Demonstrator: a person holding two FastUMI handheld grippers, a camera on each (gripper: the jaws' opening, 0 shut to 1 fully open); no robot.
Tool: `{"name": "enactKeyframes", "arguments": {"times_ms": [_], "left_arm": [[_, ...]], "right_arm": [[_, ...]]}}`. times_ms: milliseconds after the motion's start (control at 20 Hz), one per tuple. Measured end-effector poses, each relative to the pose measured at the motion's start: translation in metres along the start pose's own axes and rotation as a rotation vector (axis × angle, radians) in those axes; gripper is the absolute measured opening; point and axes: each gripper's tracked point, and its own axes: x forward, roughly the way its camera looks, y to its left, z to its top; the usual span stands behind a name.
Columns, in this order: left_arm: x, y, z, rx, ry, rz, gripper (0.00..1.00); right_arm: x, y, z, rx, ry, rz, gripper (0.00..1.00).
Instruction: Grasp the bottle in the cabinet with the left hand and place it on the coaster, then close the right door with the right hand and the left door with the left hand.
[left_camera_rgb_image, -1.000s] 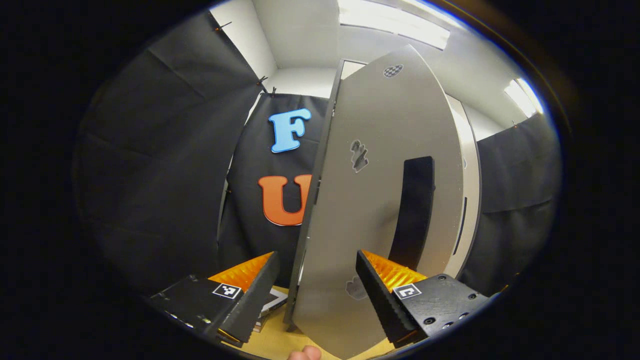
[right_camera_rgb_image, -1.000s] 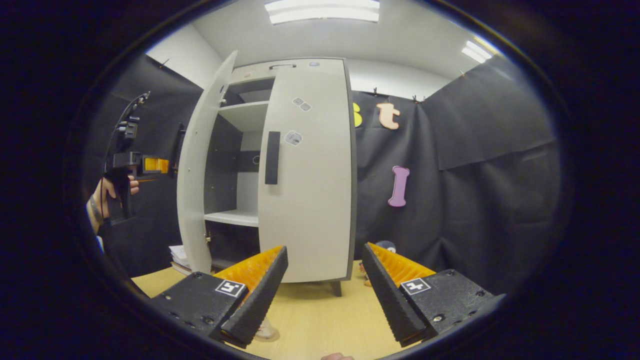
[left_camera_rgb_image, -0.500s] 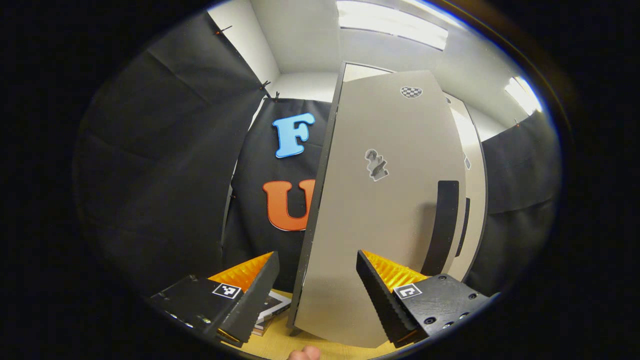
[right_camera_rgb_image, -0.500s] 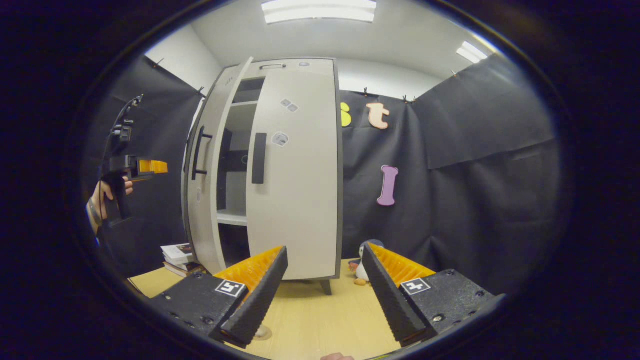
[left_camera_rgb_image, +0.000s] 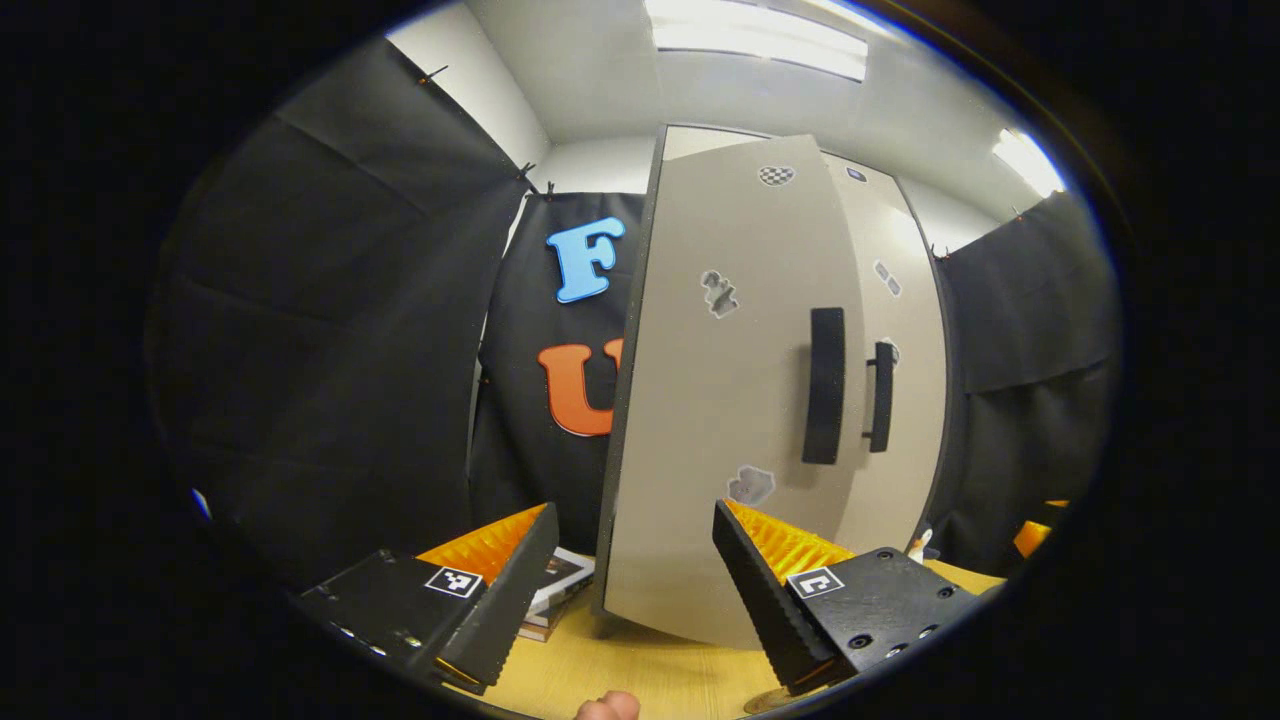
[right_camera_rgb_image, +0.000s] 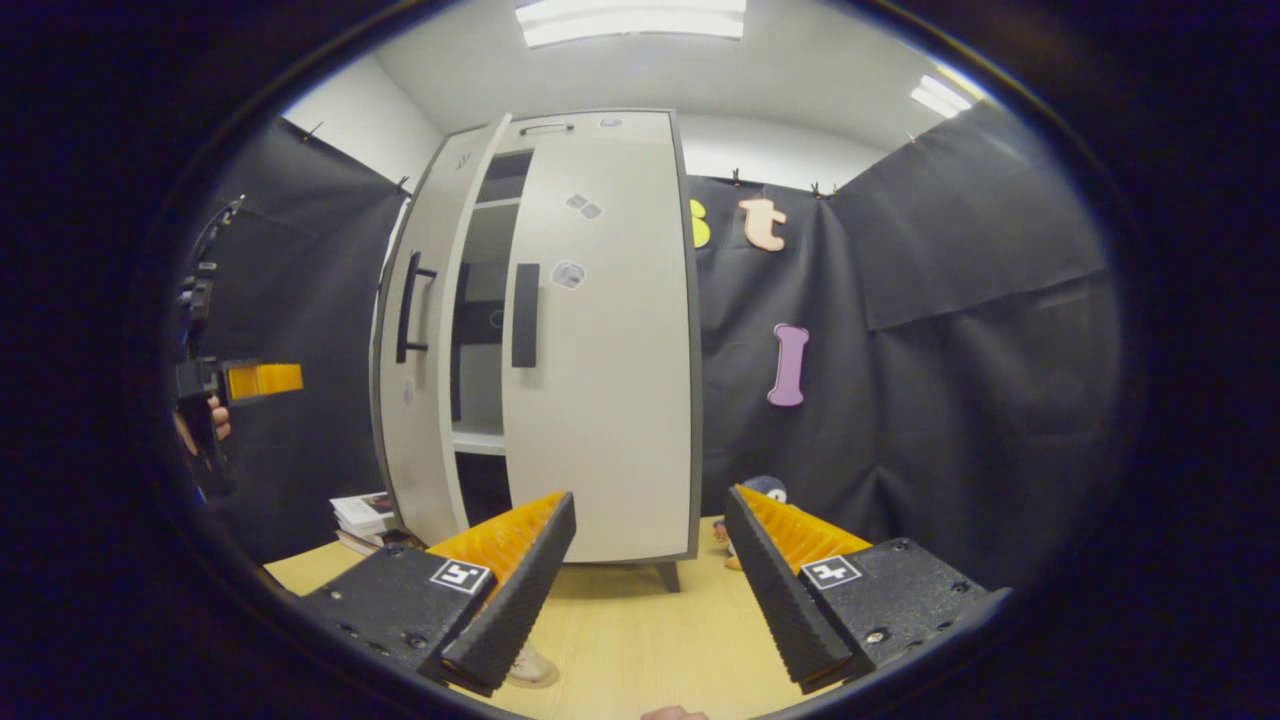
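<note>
In the left gripper view, the left gripper (left_camera_rgb_image: 632, 585) has its jaws wide apart and holds nothing. Just below it is the wooden table (left_camera_rgb_image: 640, 670), and a stack of books (left_camera_rgb_image: 555, 590) lies on the table just beyond its left finger. Straight ahead of the gripper stands the cabinet (left_camera_rgb_image: 650, 330), and the left door (left_camera_rgb_image: 730, 400) fills the space between and above the fingers. This door is not fully shut: in the right gripper view a dark gap (right_camera_rgb_image: 480, 330) is visible between it and the right door (right_camera_rgb_image: 600, 350), and shelves can be seen inside. The right door appears flush with the cabinet.

The left door is a tall flat panel with its long axis vertical. It is hinged on the far-left edge as seen from the gripper, and its free edge points toward the middle of the cabinet. The handle (left_camera_rgb_image: 825, 385) is a dark vertical bar near the free edge, up and to the right of the gripper. I judge the panel is stiff and light, and it should swing easily. A push on the flat face near the handle would probably turn it best.

The right gripper (right_camera_rgb_image: 648, 590) is also wide open and empty, well back from the cabinet. At its lower left a small part of what may be the bottle (right_camera_rgb_image: 528, 668) shows; I cannot tell for sure.
</note>
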Motion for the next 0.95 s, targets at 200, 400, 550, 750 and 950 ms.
{"name": "enactKeyframes", "arguments": {"times_ms": [200, 400, 550, 750, 950], "left_arm": [[-0.026, -0.029, -0.037, 0.006, 0.041, -0.036, 0.91], [-0.051, -0.047, -0.055, 0.048, 0.009, -0.037, 0.95], [-0.065, -0.061, -0.069, 0.058, 0.003, -0.049, 0.95], [-0.076, -0.059, -0.073, 0.069, -0.012, -0.038, 0.95], [-0.081, -0.051, -0.074, 0.089, -0.010, -0.019, 0.95]], "right_arm": [[0.001, -0.006, 0.009, -0.015, -0.028, -0.007, 0.98], [-0.004, -0.009, 0.004, -0.009, -0.018, -0.020, 0.98], [-0.007, -0.010, -0.003, -0.011, 0.006, -0.026, 0.98], [-0.012, -0.011, -0.007, -0.013, 0.021, -0.032, 0.98], [-0.014, -0.009, -0.008, -0.011, 0.026, -0.031, 0.98]]}}
